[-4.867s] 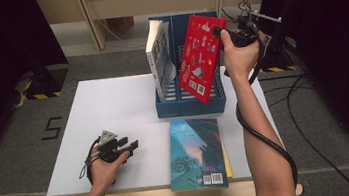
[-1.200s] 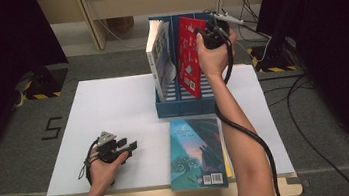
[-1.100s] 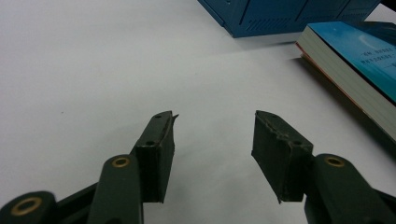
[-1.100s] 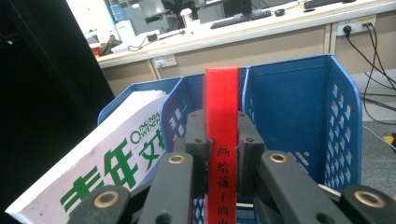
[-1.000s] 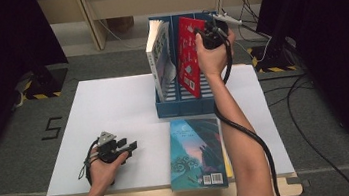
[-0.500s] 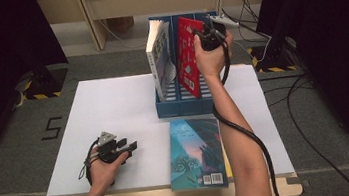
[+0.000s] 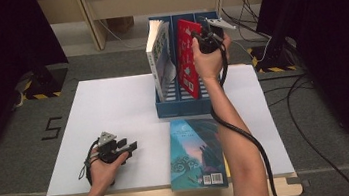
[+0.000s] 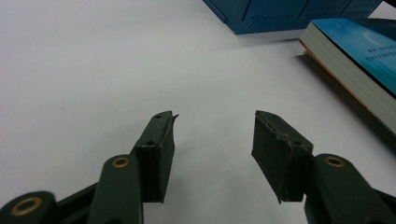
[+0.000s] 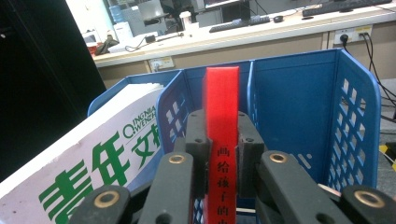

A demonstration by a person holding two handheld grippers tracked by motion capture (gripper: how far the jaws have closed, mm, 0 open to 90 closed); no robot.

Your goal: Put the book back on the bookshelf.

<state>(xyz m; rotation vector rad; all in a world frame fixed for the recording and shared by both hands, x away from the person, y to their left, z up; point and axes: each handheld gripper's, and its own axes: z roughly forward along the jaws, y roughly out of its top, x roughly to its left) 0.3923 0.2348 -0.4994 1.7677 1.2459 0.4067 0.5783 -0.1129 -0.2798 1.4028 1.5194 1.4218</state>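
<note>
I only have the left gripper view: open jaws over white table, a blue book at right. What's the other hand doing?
Observer: The right gripper is shut on the spine of a red book.
Operator: Where's that book?
Observer: Upright in the middle slot of the blue file rack.
Operator: Anything else in the rack?
Observer: A white book with green lettering stands in the slot to its left in the high view.
Operator: Third slot?
Observer: It looks empty in the right gripper view.
</note>
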